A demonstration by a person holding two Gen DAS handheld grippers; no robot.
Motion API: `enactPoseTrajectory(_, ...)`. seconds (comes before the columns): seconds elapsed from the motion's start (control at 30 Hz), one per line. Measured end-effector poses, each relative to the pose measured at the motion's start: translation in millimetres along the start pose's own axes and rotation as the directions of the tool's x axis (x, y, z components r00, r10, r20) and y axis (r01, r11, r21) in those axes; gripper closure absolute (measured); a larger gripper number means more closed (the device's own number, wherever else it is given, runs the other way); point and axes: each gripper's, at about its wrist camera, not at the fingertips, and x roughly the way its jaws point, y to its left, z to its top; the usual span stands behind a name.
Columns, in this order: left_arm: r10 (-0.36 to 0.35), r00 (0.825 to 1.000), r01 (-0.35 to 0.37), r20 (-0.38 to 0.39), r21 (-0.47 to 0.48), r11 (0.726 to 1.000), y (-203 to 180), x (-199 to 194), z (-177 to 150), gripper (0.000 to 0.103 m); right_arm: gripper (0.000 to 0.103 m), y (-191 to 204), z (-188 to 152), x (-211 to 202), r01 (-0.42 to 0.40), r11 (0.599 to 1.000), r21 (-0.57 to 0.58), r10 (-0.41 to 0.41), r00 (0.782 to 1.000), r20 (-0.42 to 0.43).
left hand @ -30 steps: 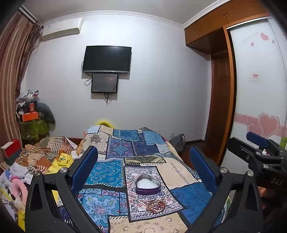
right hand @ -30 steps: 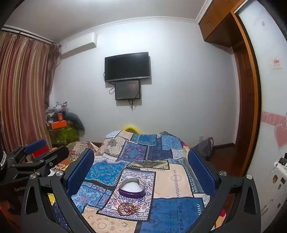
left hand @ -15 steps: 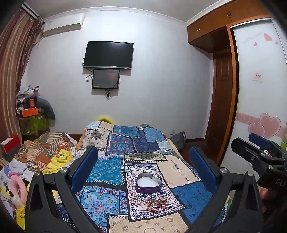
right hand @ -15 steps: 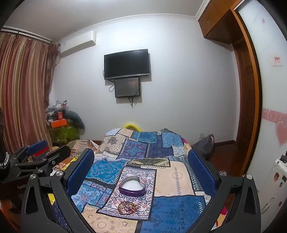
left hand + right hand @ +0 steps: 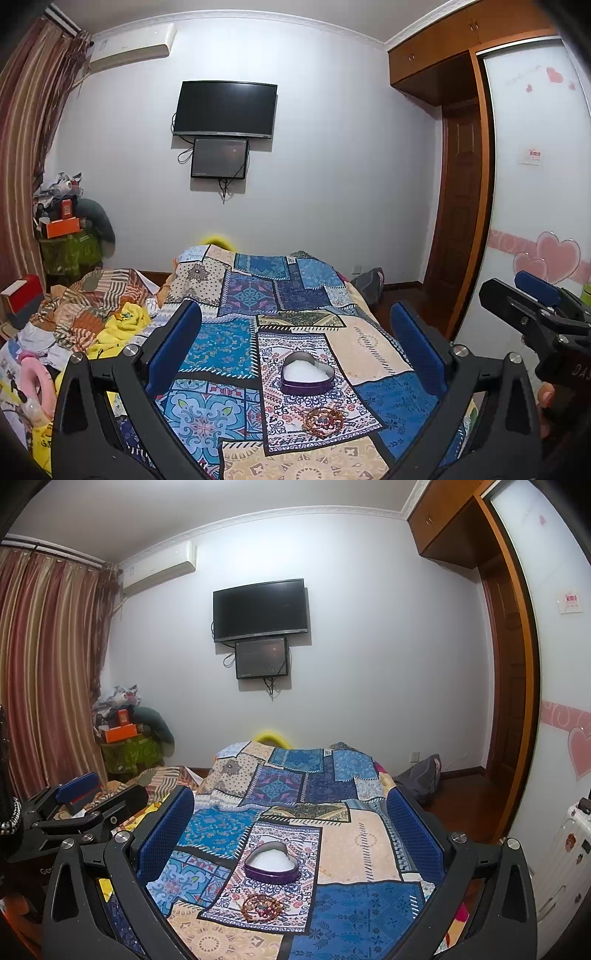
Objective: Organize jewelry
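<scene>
Right gripper (image 5: 290,819) jaws wide apart above bed (image 5: 362,849); heart box (image 5: 271,864) and beaded bracelet (image 5: 263,907) just beside each other.

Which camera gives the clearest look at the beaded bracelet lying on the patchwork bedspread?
The right wrist view: the brown beaded bracelet lies near centre, between the open fingers, in front of the purple heart-shaped tin. The left wrist view shows the bracelet too, whole and unobstructed, slightly right of centre.
</scene>
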Motion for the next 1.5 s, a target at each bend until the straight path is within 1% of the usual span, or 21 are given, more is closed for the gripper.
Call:
enactPoseTrajectory(0.17,-0.006,1.0,0.006,-0.009,0.001,1.0,-1.4,2.3,-0.8,0.0,0.0,-1.4,-1.3,1.2,-0.001,1.0,0.003,0.001,1.0,-0.002)
enactPoseTrajectory(1.0,0.001,1.0,-0.001,0.007,0.006,1.0,-3.6,-0.8,0.7,0.0,0.0,-3.7,-0.4,-1.2,0.006,1.0,0.008,-0.006,1.0,-0.002)
enactPoseTrajectory(1.5,0.007,1.0,-0.007,0.003,0.013,1.0,-3.0,-1.1,2.9,0.0,0.0,-5.8,-1.4,0.4,0.005,1.0,0.014,-0.005,1.0,-0.014)
